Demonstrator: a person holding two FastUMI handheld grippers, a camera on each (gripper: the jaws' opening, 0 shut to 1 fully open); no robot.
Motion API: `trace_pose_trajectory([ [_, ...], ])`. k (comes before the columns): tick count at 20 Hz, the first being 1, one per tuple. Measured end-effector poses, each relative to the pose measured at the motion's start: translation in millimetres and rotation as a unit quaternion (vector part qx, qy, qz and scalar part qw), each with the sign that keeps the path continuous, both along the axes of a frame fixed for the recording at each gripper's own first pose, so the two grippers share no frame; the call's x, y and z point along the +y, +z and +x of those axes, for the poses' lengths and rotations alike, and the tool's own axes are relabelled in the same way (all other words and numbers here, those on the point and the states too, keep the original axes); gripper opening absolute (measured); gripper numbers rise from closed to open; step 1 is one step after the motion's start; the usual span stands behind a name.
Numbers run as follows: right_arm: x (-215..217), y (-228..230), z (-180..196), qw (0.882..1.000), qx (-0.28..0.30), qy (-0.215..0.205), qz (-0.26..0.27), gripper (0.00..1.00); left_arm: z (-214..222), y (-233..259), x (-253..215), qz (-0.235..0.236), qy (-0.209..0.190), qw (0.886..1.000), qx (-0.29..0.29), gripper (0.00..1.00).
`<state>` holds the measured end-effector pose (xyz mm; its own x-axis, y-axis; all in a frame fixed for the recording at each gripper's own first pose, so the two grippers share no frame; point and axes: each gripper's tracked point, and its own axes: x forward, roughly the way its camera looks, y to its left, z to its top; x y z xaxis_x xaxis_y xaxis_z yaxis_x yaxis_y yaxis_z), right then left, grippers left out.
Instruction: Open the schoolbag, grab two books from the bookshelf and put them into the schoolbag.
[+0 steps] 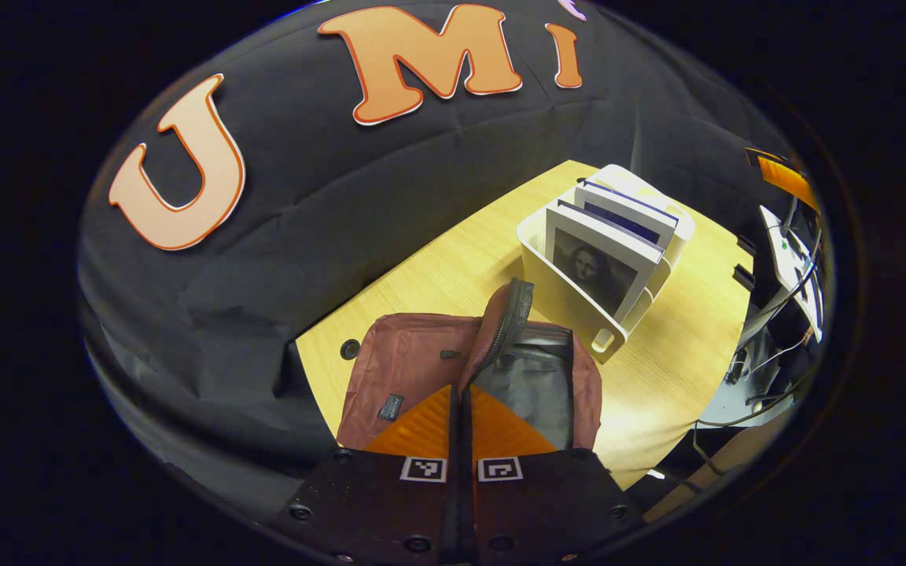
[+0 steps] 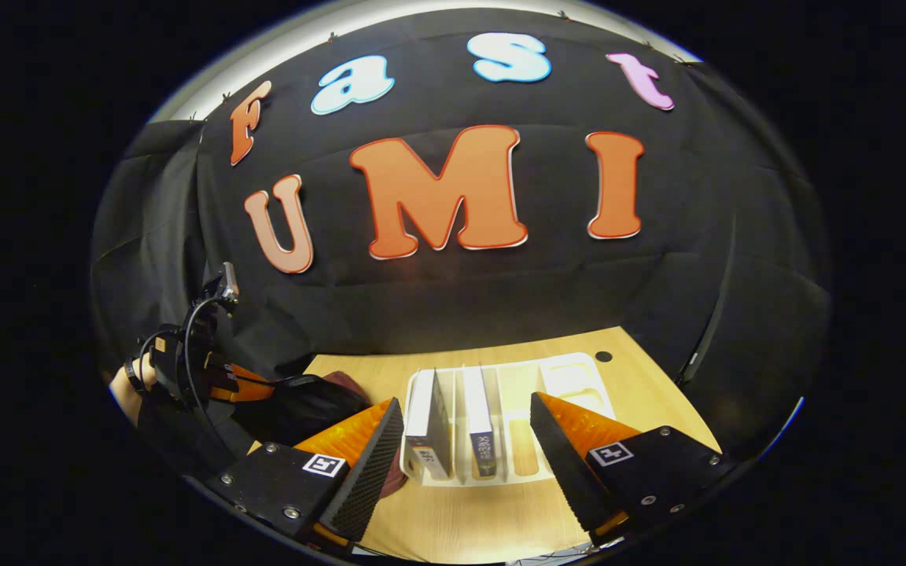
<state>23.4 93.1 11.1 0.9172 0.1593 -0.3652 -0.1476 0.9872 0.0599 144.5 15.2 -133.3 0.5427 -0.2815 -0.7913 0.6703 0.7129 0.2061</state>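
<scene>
Maroon fabric marks the schoolbag, which lies on the light wooden table at about six o'clock in the left gripper view; its zipped flap is lifted upright, baring the dark lining inside. Left gripper is clenched over the bag, fingers pressed together on the edge of that flap. White bookshelf stands at about two o'clock from the bag, just beside it, with two books upright in its slots; the front one shows a portrait cover.

In the right gripper view the right gripper hangs released, fingers wide apart, with the bookshelf between them at twelve o'clock; a pale-spined book and a blue-spined book stand in its left-hand slots. At nine o'clock a hand holds the left gripper by the bag.
</scene>
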Motion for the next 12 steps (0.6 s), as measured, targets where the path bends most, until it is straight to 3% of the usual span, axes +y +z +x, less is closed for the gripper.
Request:
trace_pose_trajectory([
  [3, 43.1, 6.5, 23.0, 0.998, 0.044, 0.049, -0.017, 0.97, 2.5, -5.5, 1.8, -0.008, -0.002, 1.000, 0.008, 0.00],
  [5, 66.6, -2.1, 41.1, 0.991, 0.080, 0.089, -0.062, 0.96, 1.9, -9.3, 3.0, -0.010, -0.002, 1.000, 0.013, 0.00],
  [7, 85.7, -22.7, 52.9, 0.980, 0.146, 0.114, -0.074, 0.97, 2.0, -10.6, 4.4, -0.012, -0.006, 1.000, 0.016, 0.01],
  [12, 84.4, -83.1, 114.0, 0.951, 0.287, 0.076, -0.090, 0.98, 7.9, -12.3, 7.9, -0.018, -0.004, 1.000, 0.015, 0.01],
])
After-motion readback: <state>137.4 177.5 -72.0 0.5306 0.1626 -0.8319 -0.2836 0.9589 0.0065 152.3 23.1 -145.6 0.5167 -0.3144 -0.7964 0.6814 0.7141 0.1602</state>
